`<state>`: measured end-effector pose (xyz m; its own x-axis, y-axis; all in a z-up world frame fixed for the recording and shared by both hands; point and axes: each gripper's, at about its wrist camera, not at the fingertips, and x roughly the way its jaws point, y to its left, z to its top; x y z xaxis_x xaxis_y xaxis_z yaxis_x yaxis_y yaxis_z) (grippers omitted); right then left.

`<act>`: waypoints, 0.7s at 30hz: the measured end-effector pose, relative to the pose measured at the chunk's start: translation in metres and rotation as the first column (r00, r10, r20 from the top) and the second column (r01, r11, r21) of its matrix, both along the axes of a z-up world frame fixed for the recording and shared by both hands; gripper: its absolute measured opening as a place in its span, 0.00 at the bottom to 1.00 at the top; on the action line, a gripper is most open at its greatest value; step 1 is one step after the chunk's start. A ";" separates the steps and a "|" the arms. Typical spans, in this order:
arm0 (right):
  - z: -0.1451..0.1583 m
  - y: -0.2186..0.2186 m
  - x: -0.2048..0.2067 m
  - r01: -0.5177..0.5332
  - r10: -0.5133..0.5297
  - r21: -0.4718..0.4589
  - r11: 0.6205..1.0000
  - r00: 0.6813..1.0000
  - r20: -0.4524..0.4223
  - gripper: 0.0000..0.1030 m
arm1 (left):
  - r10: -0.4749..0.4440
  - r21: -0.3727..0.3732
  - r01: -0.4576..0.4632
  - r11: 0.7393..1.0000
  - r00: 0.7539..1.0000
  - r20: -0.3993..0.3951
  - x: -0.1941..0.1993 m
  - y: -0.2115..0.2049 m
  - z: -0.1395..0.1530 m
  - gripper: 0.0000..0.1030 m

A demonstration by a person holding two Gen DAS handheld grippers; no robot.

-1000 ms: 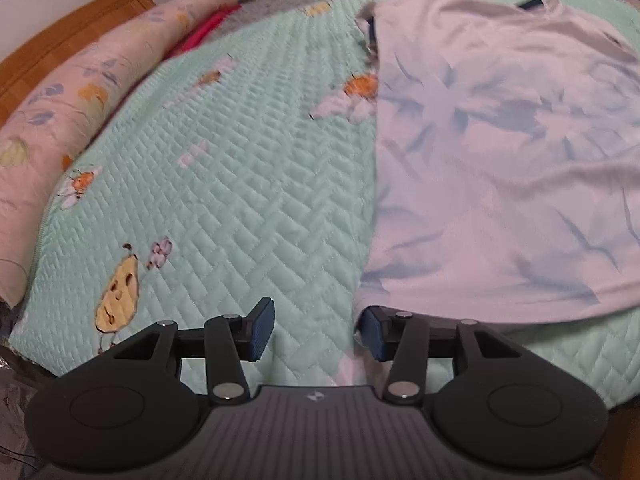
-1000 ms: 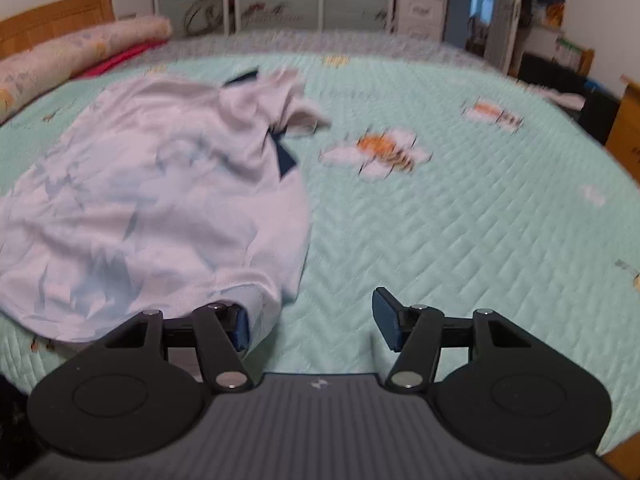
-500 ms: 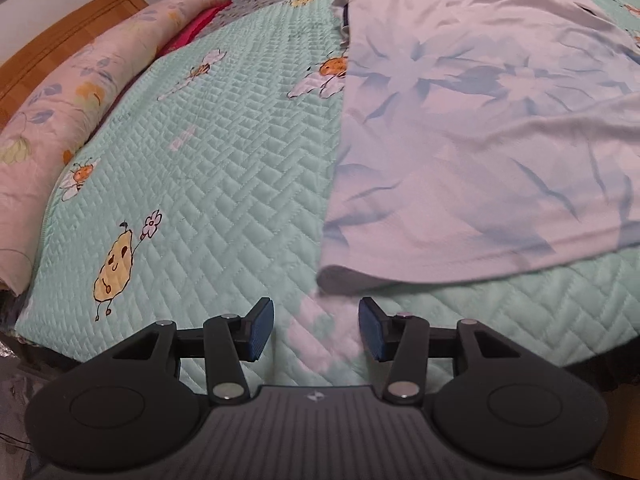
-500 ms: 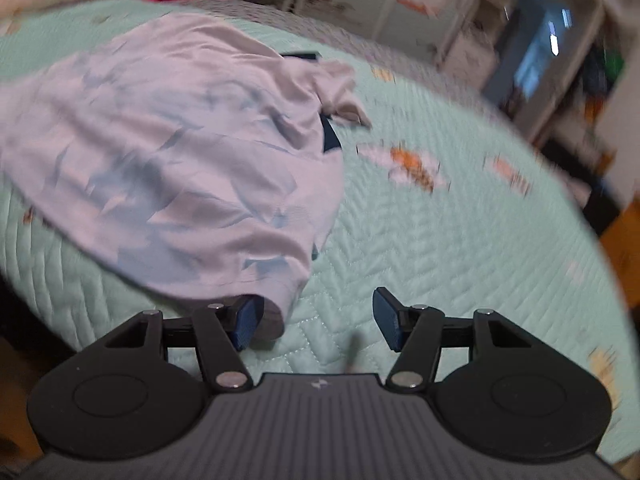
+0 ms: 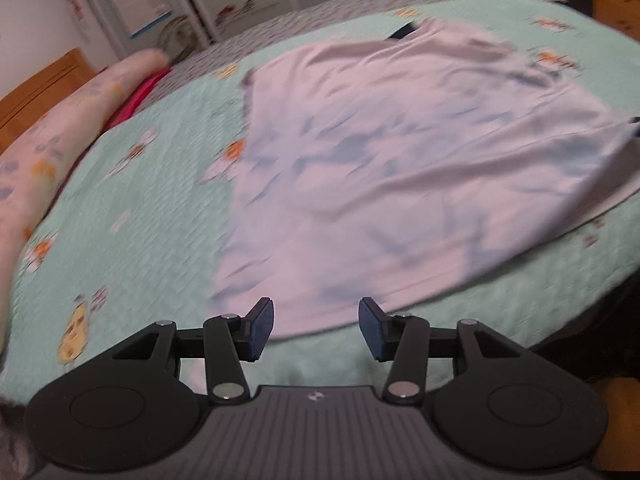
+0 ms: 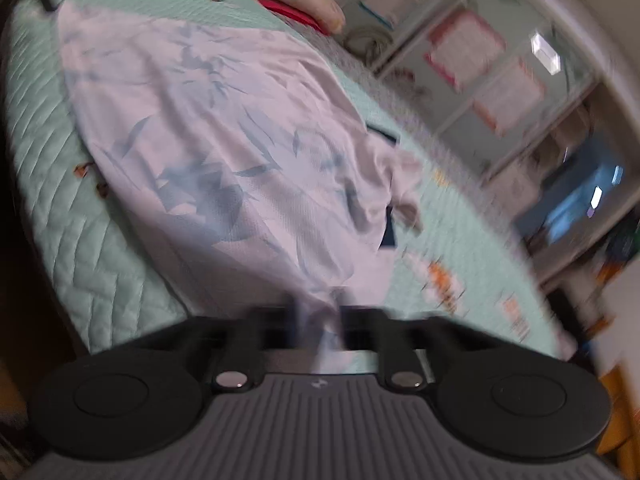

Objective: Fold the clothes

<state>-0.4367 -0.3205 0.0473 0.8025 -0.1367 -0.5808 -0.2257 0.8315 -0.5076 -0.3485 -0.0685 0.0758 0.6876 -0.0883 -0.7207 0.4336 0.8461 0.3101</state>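
Nearest my lens, my right gripper (image 6: 320,332) has just snapped closed and now pinches a bunched corner of the pale lilac T-shirt with the washed-out blue leaf print (image 6: 224,152); I read that corner as the near hem, taken low so the cloth can be lifted and carried over itself. The frame is smeared, so I cannot tell how deep the fabric sits between the pads.

My left gripper (image 5: 316,328) hovers with its jaws standing apart and nothing between them, its blue pads (image 5: 260,330) framing the shirt's near hem from just above; I judge it is lining up on the matching corner, since a straight fold wants both corners held.

Beyond the grippers, the shirt lies spread face-up on the mint-green quilted bedspread with small cartoon prints (image 5: 132,216), close to the bed's near edge, its dark navy collar trim (image 5: 402,31) pointing away from me; flat and unfolded, it leaves the task barely begun.

Farther off, a long pink floral bolster (image 5: 52,148) lies along the wooden headboard (image 5: 36,88), well apart from the shirt; white cupboard doors (image 6: 480,64) close the background.
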 end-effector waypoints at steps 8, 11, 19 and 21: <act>0.001 -0.008 0.006 0.075 -0.076 0.138 0.988 0.997 0.006 0.00 | -0.202 -0.069 0.202 0.977 0.979 0.010 -0.012 -0.060 -0.007 0.49; 0.001 -0.009 0.010 0.092 -0.095 0.141 0.986 0.995 0.012 0.01 | -0.242 -0.048 0.243 0.969 0.970 0.020 -0.015 -0.075 -0.016 0.49; -0.008 -0.013 0.017 0.121 -0.120 0.110 0.986 0.993 -0.019 0.09 | -0.122 -0.104 0.118 0.988 0.992 -0.032 0.007 -0.051 -0.026 0.49; -0.010 -0.013 0.013 0.125 -0.123 0.105 0.987 0.992 -0.027 0.24 | -0.081 -0.133 0.073 0.988 0.995 -0.052 0.015 -0.040 -0.026 0.49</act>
